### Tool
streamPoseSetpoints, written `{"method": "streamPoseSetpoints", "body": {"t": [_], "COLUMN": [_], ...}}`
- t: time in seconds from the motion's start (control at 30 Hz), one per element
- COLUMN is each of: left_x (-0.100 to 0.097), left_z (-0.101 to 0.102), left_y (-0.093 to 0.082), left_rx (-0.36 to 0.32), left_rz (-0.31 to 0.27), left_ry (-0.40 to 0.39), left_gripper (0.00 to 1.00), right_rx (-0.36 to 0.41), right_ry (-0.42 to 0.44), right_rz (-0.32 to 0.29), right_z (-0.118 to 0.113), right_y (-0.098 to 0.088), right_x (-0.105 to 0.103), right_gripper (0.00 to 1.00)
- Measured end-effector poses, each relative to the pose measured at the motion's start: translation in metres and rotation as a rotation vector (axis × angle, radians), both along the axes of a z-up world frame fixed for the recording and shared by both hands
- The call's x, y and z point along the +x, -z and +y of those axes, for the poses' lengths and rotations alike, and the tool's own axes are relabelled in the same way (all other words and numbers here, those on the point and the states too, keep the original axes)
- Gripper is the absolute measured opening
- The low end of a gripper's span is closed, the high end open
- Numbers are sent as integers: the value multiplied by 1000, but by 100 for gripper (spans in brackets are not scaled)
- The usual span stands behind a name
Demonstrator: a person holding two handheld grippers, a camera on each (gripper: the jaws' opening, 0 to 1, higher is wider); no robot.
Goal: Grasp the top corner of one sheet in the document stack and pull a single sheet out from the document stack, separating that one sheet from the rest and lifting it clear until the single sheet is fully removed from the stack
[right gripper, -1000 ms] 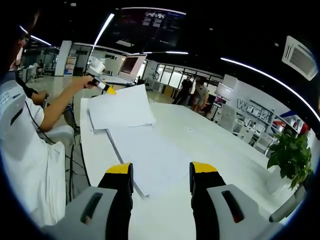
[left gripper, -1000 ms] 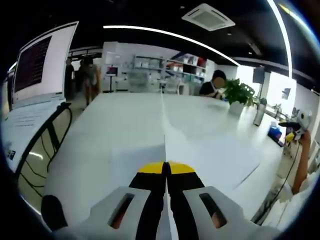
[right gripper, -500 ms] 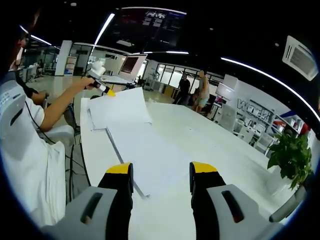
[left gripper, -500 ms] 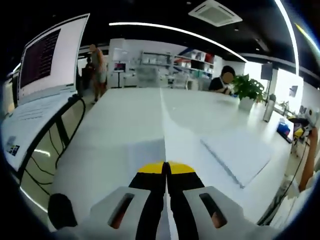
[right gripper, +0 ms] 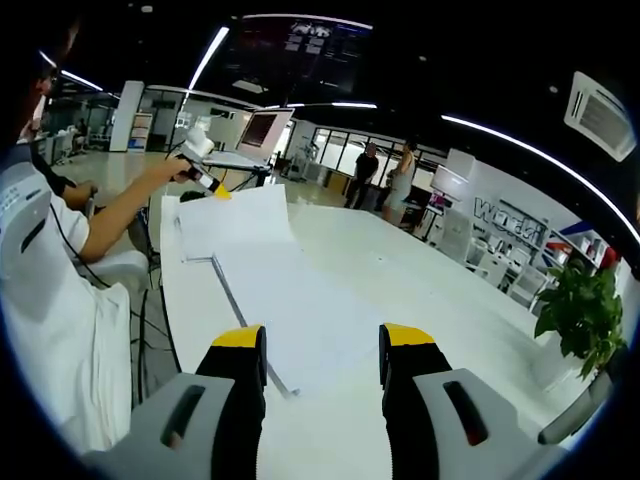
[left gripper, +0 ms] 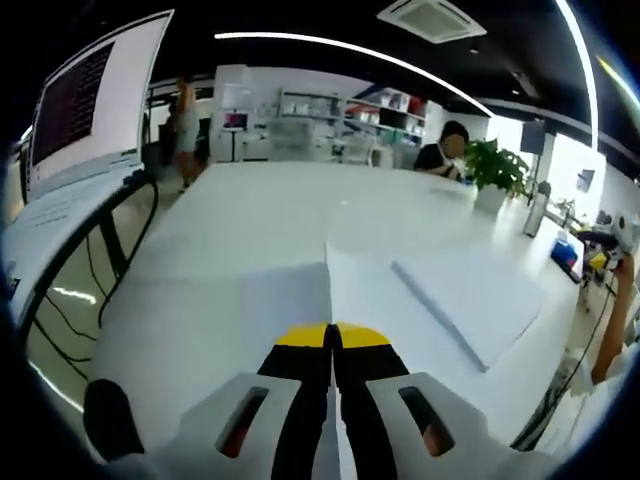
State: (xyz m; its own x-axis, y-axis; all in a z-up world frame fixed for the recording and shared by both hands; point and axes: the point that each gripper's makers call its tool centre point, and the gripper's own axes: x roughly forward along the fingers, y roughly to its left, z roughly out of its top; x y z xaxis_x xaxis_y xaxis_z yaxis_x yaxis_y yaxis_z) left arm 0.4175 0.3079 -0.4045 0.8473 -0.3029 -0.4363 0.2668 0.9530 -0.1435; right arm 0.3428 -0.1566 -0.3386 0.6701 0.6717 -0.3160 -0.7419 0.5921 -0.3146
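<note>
The left gripper (left gripper: 333, 338) has black jaws with yellow tips on a grey body; the right gripper (right gripper: 322, 352) looks the same; the sheet (right gripper: 236, 218), the document stack (right gripper: 300, 320) and the table (left gripper: 240, 225) are white; the plant (right gripper: 584, 312) is green.

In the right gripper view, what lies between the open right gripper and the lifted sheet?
In the right gripper view, the document stack lies on the white table between the right gripper and the lifted sheet, which the left gripper holds by a corner.
</note>
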Motion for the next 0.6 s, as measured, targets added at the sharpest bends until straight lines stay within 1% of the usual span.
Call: {"method": "streamPoseSetpoints", "body": {"t": [0.1,0.2,0.5,0.6], "left_x": [1,2,4,4], "left_z": [-6,-7,-5,-6], "left_y": [5,5,9,9], "left_rx": [-5,12,27,55], "left_rz": [24,15,30,18], "left_ry": [7,10,18,32], "left_gripper": [3,3,3,3], "right_rx": [1,1,0,0], "right_ry": [0,1,-1,0], "right_rz": [-1,-2,-1,-2], "right_z": [0,0,1,0], "right_y": [-1,-1,-1,-1], "right_x": [0,0,-1,-1], "right_gripper": [45,45,45,45]}}
